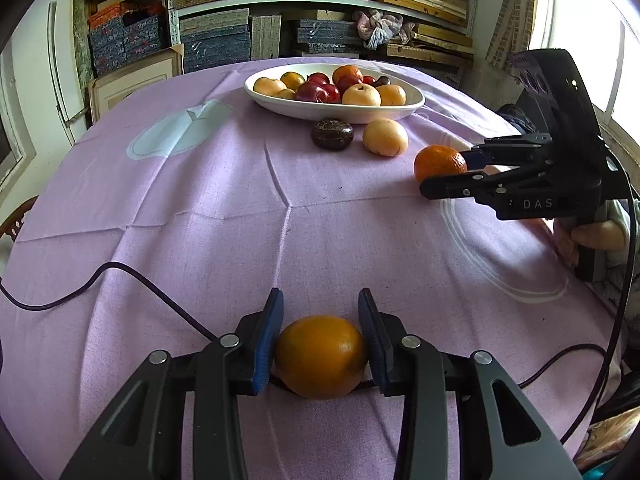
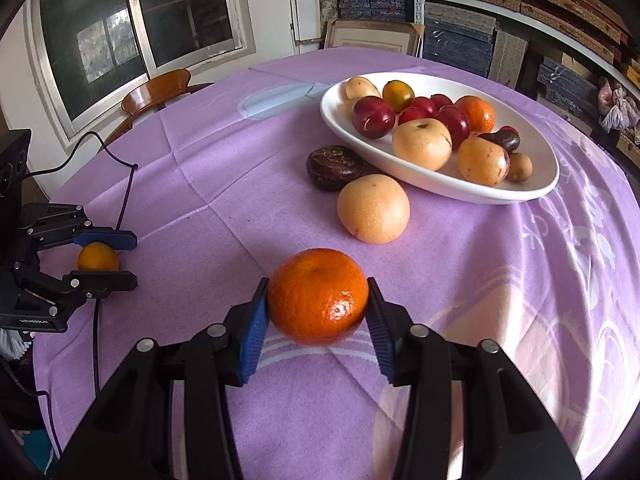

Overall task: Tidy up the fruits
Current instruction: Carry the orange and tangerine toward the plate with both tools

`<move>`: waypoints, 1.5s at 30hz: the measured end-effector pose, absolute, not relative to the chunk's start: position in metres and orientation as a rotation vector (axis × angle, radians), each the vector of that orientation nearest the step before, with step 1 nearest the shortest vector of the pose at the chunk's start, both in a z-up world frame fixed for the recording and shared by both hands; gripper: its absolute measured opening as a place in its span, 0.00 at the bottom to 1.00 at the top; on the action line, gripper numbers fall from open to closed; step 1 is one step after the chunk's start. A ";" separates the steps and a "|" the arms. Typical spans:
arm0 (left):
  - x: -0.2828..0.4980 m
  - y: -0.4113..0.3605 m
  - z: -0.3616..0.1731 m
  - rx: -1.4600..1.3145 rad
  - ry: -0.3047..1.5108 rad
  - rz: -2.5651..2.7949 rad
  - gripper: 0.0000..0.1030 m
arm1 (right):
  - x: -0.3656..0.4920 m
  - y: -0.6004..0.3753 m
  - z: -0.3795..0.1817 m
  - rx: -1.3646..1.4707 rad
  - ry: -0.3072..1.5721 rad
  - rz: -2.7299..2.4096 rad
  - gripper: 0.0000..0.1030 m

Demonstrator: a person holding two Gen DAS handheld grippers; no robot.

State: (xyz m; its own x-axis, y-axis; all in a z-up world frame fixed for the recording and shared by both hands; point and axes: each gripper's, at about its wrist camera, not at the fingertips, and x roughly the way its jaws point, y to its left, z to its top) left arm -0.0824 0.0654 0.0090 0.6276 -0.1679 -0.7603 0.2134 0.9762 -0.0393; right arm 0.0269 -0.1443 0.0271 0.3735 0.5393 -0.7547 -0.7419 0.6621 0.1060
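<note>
Already you have a fruit in each tool. Low in the centre of the right wrist view sits the mandarin (image 2: 318,296), pinched at its widest girth by the right gripper (image 2: 316,316), blue pads (image 2: 253,336) flat against both flanks. Judge it light, slightly soft under a loose pebbled skin, so squeeze no harder than needed; a grip across the equator, as now, should keep it from rolling out. At the bottom centre of the left wrist view the smooth yellow-orange citrus (image 1: 321,356) is clamped the same way by the left gripper (image 1: 321,354). Its waxy, glossy rind looks more slippery and firmer, so keep the pads level across its middle. Both fruits are at cloth level; whether they rest on it or hang just clear, you cannot tell. Beyond, toward the upper middle, a pale round fruit (image 2: 373,209) and a dark wrinkled one (image 2: 334,167) lie just beside the white bowl (image 2: 536,192), which is already well filled, on the purple tablecloth (image 2: 200,200).
</note>
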 end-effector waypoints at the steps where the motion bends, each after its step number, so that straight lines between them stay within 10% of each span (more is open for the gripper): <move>1: -0.082 0.065 0.010 0.056 0.864 -0.218 0.38 | 0.027 -0.145 0.027 -0.268 0.854 0.833 0.44; 12: -0.087 0.067 0.021 0.091 0.824 -0.187 0.33 | 0.026 -0.141 0.024 -0.291 0.867 0.828 0.44; 16: -0.100 0.076 0.023 0.072 0.806 -0.153 0.72 | 0.027 -0.142 0.024 -0.287 0.869 0.831 0.44; 27: -0.121 0.071 0.009 0.133 0.878 -0.177 0.38 | 0.026 -0.142 0.023 -0.282 0.870 0.833 0.45; 45: -0.062 0.056 0.069 0.172 0.684 -0.139 0.38 | 0.030 -0.162 0.050 -0.213 0.808 0.769 0.44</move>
